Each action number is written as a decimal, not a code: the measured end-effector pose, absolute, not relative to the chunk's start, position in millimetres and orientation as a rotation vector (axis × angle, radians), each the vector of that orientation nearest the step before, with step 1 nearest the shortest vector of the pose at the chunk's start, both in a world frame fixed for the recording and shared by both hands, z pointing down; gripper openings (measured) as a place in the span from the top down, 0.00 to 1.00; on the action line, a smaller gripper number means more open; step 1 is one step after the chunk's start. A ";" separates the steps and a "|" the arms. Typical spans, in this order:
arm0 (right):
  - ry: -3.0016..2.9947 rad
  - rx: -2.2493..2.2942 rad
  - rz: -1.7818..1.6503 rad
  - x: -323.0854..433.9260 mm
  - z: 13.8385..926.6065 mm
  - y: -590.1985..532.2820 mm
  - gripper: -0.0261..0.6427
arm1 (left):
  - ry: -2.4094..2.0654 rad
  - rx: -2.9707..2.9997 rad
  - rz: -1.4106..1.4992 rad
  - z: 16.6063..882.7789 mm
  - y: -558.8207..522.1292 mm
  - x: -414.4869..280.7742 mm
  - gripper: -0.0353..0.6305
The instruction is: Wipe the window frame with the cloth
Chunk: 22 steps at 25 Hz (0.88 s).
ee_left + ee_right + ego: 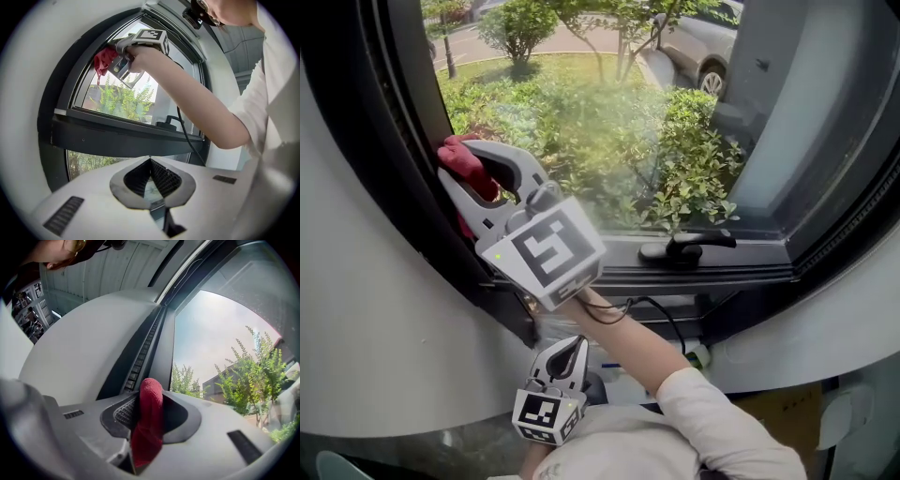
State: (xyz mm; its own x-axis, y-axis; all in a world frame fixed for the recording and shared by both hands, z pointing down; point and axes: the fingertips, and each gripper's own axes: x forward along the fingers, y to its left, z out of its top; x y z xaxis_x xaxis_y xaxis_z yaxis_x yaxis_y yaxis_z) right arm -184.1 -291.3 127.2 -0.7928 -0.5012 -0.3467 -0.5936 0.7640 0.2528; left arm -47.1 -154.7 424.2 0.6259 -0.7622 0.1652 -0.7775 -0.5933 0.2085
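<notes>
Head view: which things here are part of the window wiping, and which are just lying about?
In the job: red terry cloth; dark window frame; right hand-held gripper, clamped on the cloth.
Just about: left hand-held gripper, shut and empty; black window handle; black cable below it.

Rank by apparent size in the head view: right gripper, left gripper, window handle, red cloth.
1. right gripper
2. left gripper
3. window handle and red cloth, too alike to rank; cloth partly hidden.
</notes>
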 end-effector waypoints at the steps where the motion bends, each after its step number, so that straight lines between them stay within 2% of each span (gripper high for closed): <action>1: 2.699 -0.863 0.511 -184.0 126.8 -292.2 0.80 | -1.266 2.594 0.090 422.0 -151.8 -49.2 0.93; 11: 2.775 -0.874 0.427 -183.5 127.5 -290.4 0.80 | -1.399 2.538 0.121 402.0 -93.3 -62.0 0.93; 22: 2.691 -0.925 0.403 -177.3 111.6 -281.9 0.80 | -1.305 2.582 0.118 395.9 -96.9 -69.2 0.93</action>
State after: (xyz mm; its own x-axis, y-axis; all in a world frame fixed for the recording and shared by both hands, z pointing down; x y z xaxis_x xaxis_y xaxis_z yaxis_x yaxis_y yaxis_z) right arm -177.3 -281.9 111.6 -0.7612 -0.5548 -0.3359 -0.6288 0.7580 0.1730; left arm -69.2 -96.9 395.9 0.5966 -0.7818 0.1815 -0.8016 -0.5696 0.1816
